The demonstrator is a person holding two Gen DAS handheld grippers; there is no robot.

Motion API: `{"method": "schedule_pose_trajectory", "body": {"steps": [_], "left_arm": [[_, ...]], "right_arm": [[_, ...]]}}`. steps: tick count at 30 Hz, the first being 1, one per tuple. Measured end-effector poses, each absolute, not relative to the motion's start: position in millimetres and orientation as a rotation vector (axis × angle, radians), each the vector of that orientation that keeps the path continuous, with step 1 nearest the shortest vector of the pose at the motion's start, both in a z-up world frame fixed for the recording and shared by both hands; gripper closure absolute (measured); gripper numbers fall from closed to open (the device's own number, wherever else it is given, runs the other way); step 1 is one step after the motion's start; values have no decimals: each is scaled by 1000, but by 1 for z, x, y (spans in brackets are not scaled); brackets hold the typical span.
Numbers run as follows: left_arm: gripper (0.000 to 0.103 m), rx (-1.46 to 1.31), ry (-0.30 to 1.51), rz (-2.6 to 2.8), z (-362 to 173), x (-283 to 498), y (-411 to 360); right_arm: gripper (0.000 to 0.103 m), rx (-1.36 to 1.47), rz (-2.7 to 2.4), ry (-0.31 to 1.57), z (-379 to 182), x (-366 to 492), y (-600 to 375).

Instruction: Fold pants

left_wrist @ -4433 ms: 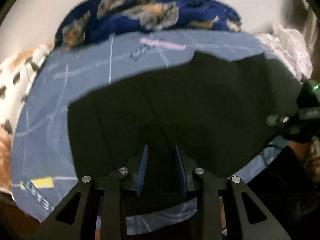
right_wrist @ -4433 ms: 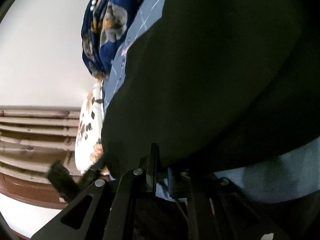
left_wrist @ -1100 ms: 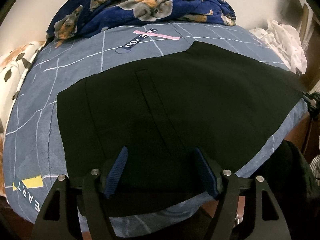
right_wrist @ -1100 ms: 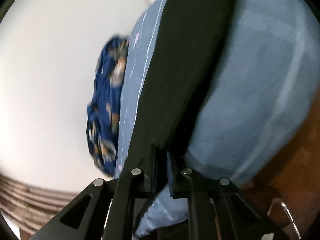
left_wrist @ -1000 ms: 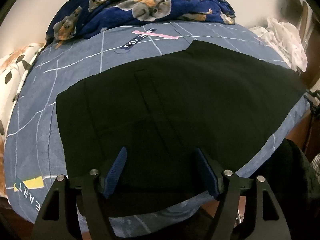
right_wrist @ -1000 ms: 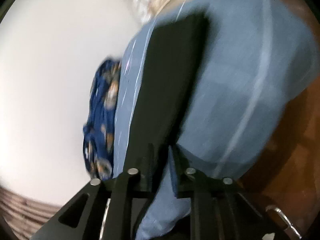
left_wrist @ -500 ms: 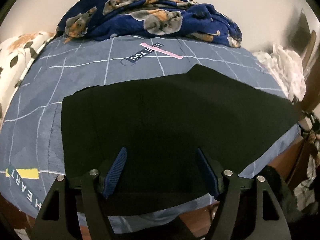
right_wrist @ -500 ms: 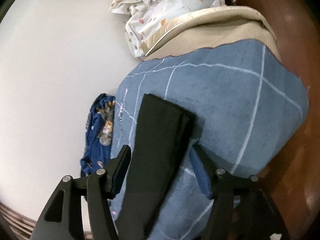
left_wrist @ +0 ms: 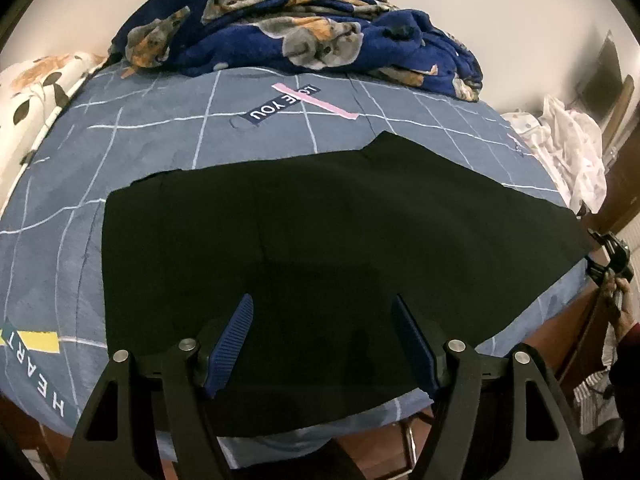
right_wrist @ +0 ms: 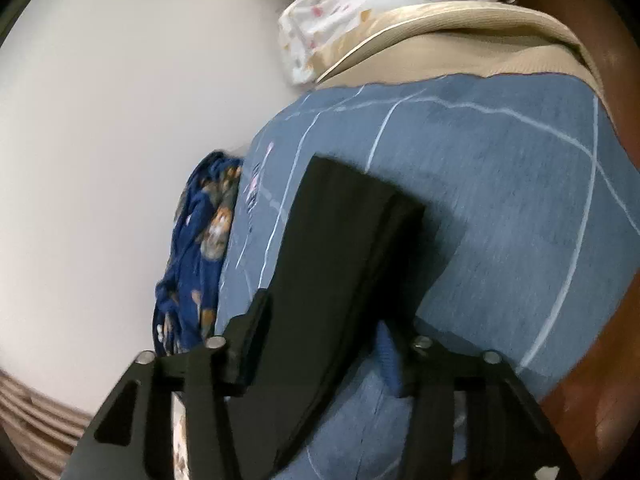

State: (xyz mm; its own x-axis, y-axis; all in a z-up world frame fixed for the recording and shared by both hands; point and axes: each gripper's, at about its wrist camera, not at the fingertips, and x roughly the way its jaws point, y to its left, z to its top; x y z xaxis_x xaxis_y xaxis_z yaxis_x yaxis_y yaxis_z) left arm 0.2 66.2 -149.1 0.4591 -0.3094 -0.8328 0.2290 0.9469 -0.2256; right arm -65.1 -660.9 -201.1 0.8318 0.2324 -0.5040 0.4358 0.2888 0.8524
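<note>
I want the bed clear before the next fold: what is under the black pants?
Under the black pants lies only the blue grid-patterned bedspread, showing all around them. Whatever lies beneath the cloth's middle is covered, though it lies flat with no bulge.

Only the blue checked bedsheet (left_wrist: 168, 148) has any words on it. Near the far side, just below the dog-print blanket (left_wrist: 296, 28), there's a dark label (left_wrist: 280, 103) with white capitals reading "YOU", then more letters, something like "LOVE", partly crossed by a pink stripe (left_wrist: 316, 101), so I can't be sure of that bit. Down at the near left corner another dark strip (left_wrist: 36, 376) says "HEART", next to a yellow block (left_wrist: 38, 340). Nothing readable in the right wrist view.
</note>
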Motion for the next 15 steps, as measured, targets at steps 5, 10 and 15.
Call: {"method": "schedule_pose_trajectory", "body": {"steps": [5, 10, 15], "left_arm": [[31, -69, 1026, -316, -145, -3, 68], [31, -97, 1021, -313, -141, -2, 71], [31, -70, 1001, -336, -136, -7, 61]], "right_arm": [[90, 1263, -184, 675, -196, -55, -657], [90, 1069, -109, 636, -136, -40, -613], [90, 895, 33, 645, -83, -10, -527]]}}
